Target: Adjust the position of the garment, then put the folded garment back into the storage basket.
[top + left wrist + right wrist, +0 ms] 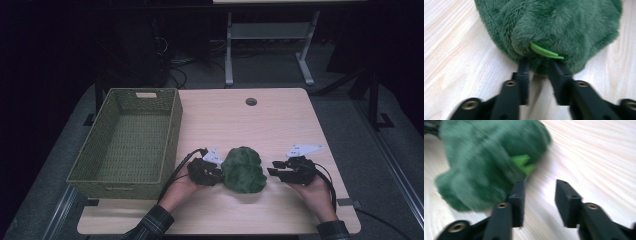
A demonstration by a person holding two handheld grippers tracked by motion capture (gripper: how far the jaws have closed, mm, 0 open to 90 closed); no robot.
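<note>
Spanning most of the high view, the pale wooden table (290, 125) carries everything, with a round cable hole (251, 101) near its far edge. Next in size, an olive woven basket (172, 127) sits along the table's left side, its near corner just beside the person's left hand (181, 187). Between the two hands, toward the near edge, lies a dark green plush toy (244, 169), a rumpled furry lump resting on the wood, with a bright green felt strip (544, 52) poking out of its fur. The left gripper (212, 172) meets the toy's left flank; in the left gripper view its jaws stand parted, tips pushed into the fur at the toy's underside, though whether they pinch it I cannot tell. The right gripper (274, 172) sits just right of the toy, apart from it, jaws spread with bare wood between them and one tip beside the plush edge.
</note>
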